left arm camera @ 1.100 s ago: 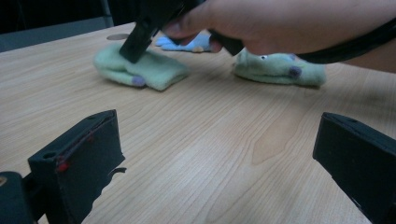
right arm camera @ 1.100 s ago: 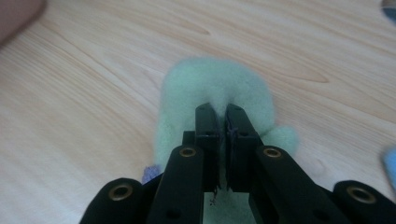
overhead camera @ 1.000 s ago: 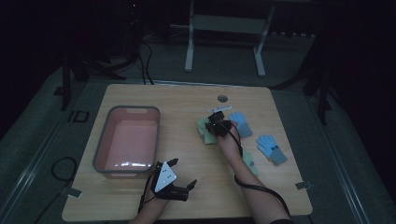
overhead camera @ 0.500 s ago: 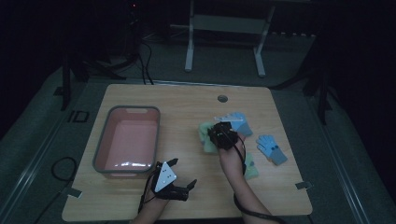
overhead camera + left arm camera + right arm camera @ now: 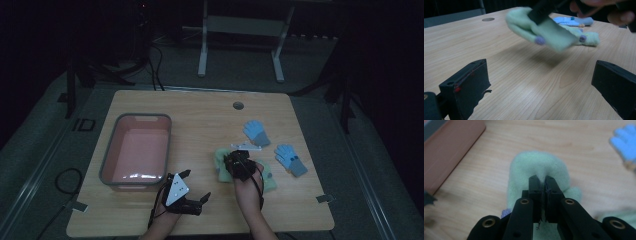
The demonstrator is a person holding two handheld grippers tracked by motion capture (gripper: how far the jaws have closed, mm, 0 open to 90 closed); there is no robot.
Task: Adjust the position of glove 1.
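green glove [image 5: 536, 167] pinched in right gripper [image 5: 543, 181], lifted off table [image 5: 499, 75] per left gripper view; left gripper [image 5: 541, 82] open, empty.

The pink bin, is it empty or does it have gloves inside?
Empty: the high view shows the bin with a bare pink floor.

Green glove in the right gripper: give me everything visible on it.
The green glove is pale mint, soft and fleecy-looking, with small purple fingertip caps. The right gripper is shut on its fabric, and in the left gripper view the glove hangs lifted off the table, drooping and motion-blurred, casting a shadow below. A second green glove lies flat on the wood behind it. Nothing else touches it.
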